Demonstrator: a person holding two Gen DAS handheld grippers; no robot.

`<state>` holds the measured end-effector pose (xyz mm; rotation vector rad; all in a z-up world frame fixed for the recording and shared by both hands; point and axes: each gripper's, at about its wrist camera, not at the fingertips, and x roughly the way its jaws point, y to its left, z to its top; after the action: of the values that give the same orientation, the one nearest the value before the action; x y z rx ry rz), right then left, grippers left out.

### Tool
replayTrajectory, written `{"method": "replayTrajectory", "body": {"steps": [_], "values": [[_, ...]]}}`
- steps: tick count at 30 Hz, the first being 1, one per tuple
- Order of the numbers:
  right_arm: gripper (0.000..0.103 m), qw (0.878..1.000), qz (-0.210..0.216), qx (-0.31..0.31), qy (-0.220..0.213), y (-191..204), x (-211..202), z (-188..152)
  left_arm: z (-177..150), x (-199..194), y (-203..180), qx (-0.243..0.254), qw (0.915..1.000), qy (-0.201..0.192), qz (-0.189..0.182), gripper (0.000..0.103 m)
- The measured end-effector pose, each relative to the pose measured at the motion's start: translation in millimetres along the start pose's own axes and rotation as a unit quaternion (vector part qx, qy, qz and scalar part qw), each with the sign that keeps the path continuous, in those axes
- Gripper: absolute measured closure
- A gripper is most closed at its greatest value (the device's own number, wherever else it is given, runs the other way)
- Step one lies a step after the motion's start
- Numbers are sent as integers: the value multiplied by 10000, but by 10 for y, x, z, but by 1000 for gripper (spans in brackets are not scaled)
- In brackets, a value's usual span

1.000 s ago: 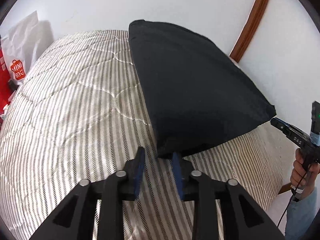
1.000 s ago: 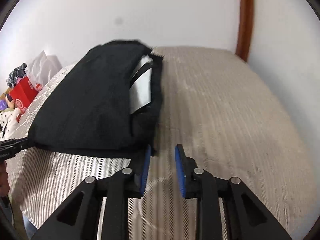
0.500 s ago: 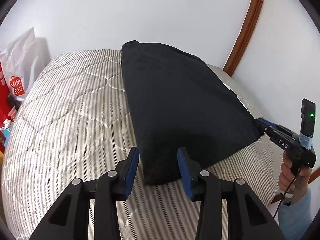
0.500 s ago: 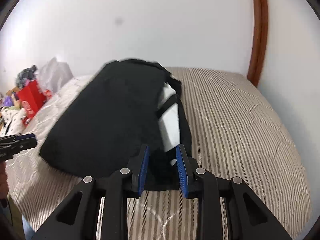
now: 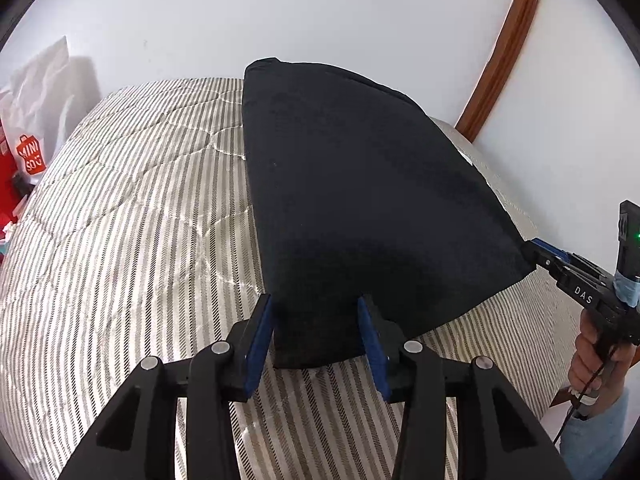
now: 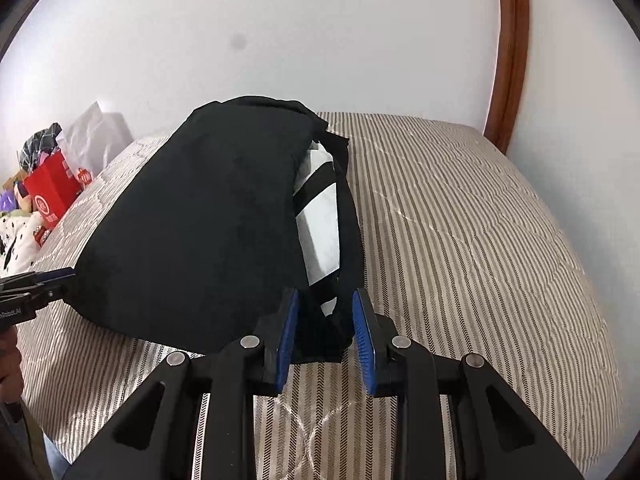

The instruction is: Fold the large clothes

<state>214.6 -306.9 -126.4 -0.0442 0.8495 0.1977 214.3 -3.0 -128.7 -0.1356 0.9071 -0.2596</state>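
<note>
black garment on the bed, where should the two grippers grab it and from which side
Grip the black garment at its two near corners, coming in low from the near edge of the striped bed. The left gripper and the right gripper each stand open astride one of those corners. The near hem runs straight between them, so pinching both corners likely lets it lift evenly for a fold.

Garment (image 6: 200, 232): black, with white panel crossed by black stripe. Bed cover (image 5: 132, 216): grey-and-cream stripes, quilted. Hand-held gripper pads (image 6: 286, 340): blue. Bag (image 6: 52, 196): red. Wall trim (image 6: 508, 52): brown.
</note>
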Motion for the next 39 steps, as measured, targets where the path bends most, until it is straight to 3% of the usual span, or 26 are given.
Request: {"method": "replayTrajectory", "body": {"steps": [8,11,15,24,26,30,39], "values": [[75,9999,-64,-11,84,24,-64,-17,-93,-99,44,-92,9999,15,141,59],[74,9999,-80,-52,117,54,-104,-30,-115,-144,58,-120,9998,0,175,51],[73,9997,-177,-54,139,83,-184,-43,-139,-253,31,-88,9996,-58,254,49],[58,9993,-338,159,45,99,-745,-81,-234,-813,-168,4,9969,-513,605,37],[51,9989,-436,161,-33,104,-911,-101,-269,-977,-238,17,9956,-640,677,32],[21,9981,-527,182,-270,148,-1304,-205,-349,-1285,-390,86,9935,-827,775,24],[5,9952,-776,272,-528,96,-1880,-469,-573,-1792,-709,283,9888,-1136,931,11]]}}
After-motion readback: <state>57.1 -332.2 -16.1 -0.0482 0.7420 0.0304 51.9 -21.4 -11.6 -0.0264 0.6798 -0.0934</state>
